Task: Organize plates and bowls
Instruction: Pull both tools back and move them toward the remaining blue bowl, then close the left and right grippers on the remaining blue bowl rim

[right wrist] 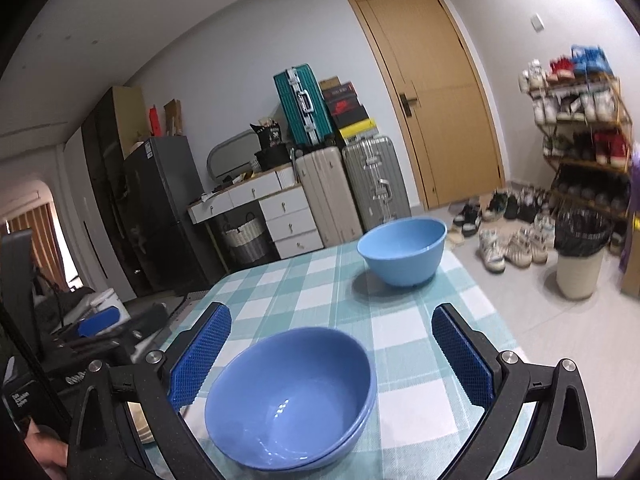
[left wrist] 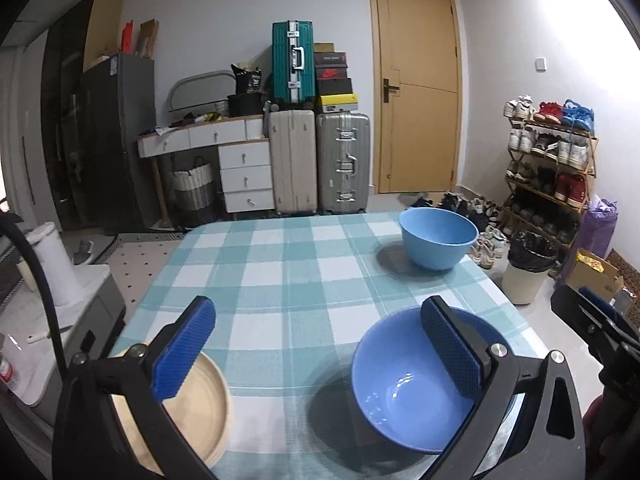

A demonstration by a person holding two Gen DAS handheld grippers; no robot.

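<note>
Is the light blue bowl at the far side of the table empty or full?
Empty. The light blue bowl stands upright on the checked tablecloth, and its visible inner wall is bare.

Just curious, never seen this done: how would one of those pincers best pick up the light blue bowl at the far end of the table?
Probably by its rim. The light blue bowl stands upright and open, alone on the table, too wide to span. Bring the open right tool down from above on the near wall, one finger inside, one outside.
</note>
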